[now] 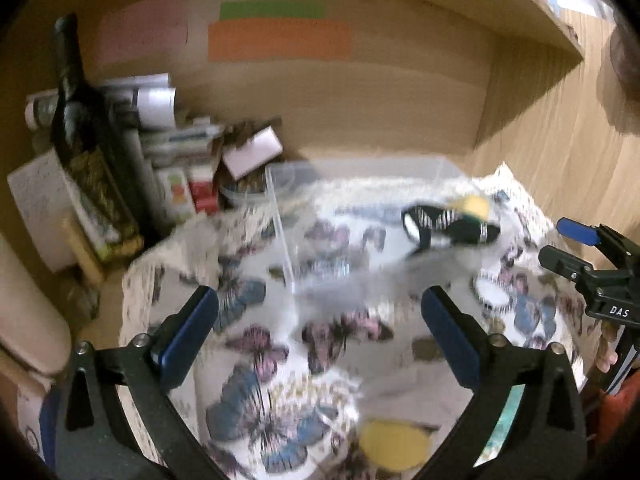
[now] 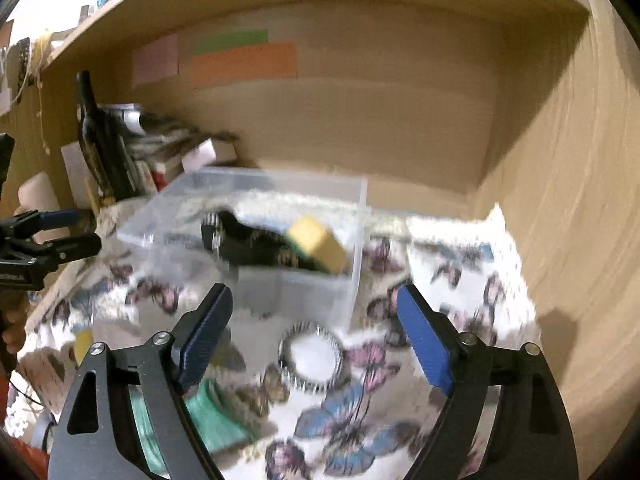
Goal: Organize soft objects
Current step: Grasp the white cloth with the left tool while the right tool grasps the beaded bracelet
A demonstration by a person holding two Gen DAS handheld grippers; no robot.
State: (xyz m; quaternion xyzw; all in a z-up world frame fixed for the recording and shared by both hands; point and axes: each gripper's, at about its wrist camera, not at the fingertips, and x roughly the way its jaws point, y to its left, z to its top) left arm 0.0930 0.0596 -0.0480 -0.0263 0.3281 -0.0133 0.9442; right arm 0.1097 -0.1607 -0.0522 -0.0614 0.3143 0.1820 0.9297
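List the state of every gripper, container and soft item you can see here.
Left gripper: open, empty.
Right gripper: open, empty.
Clear plastic bin: lidless, on the butterfly-print cloth.
Yellow-green sponge: inside bin.
Black patterned sock: inside bin.
White scrunchie with black-striped edge: outside bin, on cloth.
Yellow round sponge: on cloth.

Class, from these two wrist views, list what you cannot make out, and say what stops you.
1. Dark item in the clear box: motion blur in both views; what it is stays unclear.
2. Green item, right wrist view: partly behind the right gripper frame.
3. Yellow disc, left wrist view: blurred, near the bottom edge.
4. Clutter at the back left: blurred, labels unreadable.
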